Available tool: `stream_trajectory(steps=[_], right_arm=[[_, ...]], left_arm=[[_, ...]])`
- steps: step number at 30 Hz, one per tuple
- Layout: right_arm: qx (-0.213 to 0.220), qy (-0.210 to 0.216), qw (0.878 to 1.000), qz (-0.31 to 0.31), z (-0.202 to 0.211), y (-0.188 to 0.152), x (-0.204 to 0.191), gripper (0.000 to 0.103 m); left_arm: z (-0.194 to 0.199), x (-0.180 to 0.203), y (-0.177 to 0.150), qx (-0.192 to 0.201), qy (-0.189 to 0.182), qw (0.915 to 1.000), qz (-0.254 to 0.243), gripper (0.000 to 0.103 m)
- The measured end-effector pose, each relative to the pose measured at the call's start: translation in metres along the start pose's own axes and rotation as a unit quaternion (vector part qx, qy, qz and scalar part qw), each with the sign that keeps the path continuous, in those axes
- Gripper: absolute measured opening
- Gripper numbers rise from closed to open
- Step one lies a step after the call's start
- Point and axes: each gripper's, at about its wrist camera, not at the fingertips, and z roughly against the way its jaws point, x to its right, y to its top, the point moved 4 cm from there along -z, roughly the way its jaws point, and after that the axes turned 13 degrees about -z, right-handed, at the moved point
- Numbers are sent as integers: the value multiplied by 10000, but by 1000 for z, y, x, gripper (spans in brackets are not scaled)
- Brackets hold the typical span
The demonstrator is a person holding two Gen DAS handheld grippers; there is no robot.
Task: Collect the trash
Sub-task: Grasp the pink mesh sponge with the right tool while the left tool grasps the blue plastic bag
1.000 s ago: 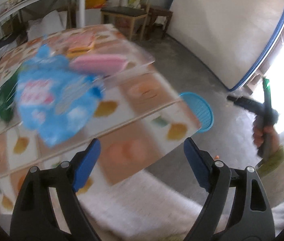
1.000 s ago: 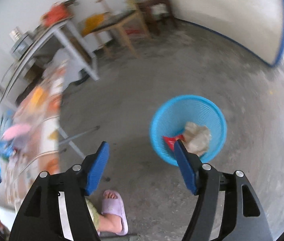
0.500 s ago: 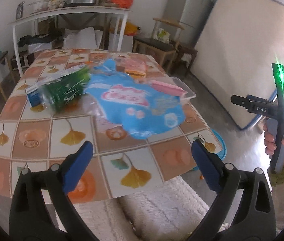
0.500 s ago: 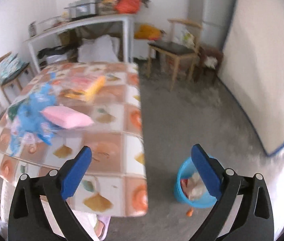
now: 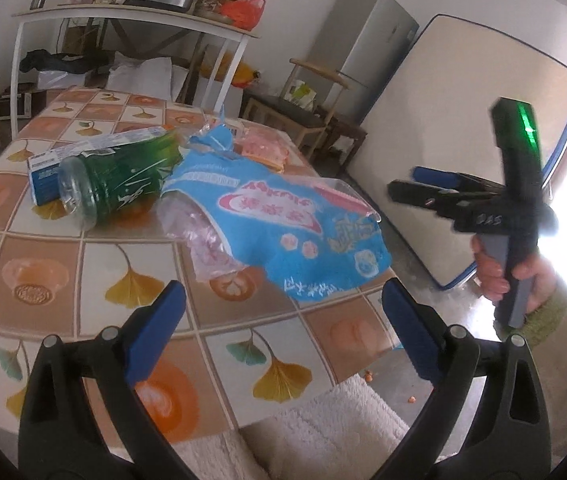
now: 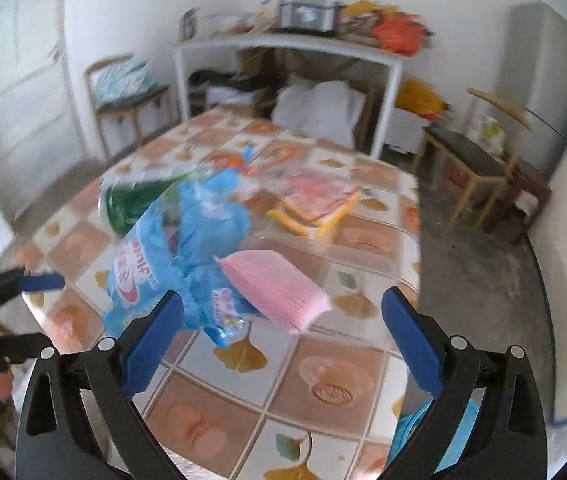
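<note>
Holding both grippers empty, jaws spread wide: left gripper [image 5: 283, 308] hangs over the near edge of the tiled table [image 5: 63, 264], right gripper [image 6: 283, 314] faces the table from its near right corner, neither touching anything. Closest trash to you is the blue plastic bag [image 5: 291, 232], lying flat near the right edge, just past the left fingertips. Judging by the crinkle, it's light, limp film, slippery; pinch a bunched fold or the torn upper end, not the flat face, or it'll slide out. Long axis runs diagonally, from the far end by the bottle to the near-right table edge; the wide end points toward you. The pink stack [image 6: 273, 290] looks tucked in clear wrap at the bag's right side; can't tell whether it's attached, so expect it to drag. Green bottle [image 5: 115, 184] lies on its side just left of the bag, clear base toward you, long axis running away and right; rigid, rolls easily, grab across the body. Blue basket [image 6: 435, 428] shows only as a sliver below the table's near right corner.
</note>
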Motion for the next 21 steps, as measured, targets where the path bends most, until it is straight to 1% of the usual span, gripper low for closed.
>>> stream_trajectory(steps=[2, 3, 4, 5, 6, 8, 11, 13, 15, 21], right_arm=[[-232, 37, 9995, 233, -15, 2, -11, 91], [-328, 32, 9989, 331, -23, 4, -14, 86], [-408, 2, 9982, 428, -31, 5, -17, 84], [-487, -30, 9974, 532, -38, 6, -20, 80], [-557, -50, 9966, 598, -43, 7, -20, 76], [-748, -99, 9947, 698, -55, 7, -20, 70], [-950, -143, 9922, 800, -69, 7, -21, 64], [-1108, -143, 9909, 755, -77, 5, -19, 56], [-1243, -77, 9902, 628, -84, 4, -16, 51], [-1070, 1, 9936, 362, -76, 6, -11, 40]], left_arm=[[-4, -4, 3, 21, -25, 10000, 11, 95], [-6, -5, 4, 36, -41, 10000, 18, 95], [-7, -7, 4, 55, -64, 10000, 38, 95], [-8, -9, 5, 68, -86, 9999, 66, 95], [-10, -11, 5, 75, -121, 9998, 108, 95], [-12, -13, 4, 77, -167, 9997, 173, 95], [-14, -16, 3, 71, -195, 9996, 197, 95], [-14, -16, 1, 62, -214, 9996, 200, 95], [-14, -16, 1, 49, -234, 9995, 198, 95], [-13, -12, 3, 71, -257, 9996, 73, 95]])
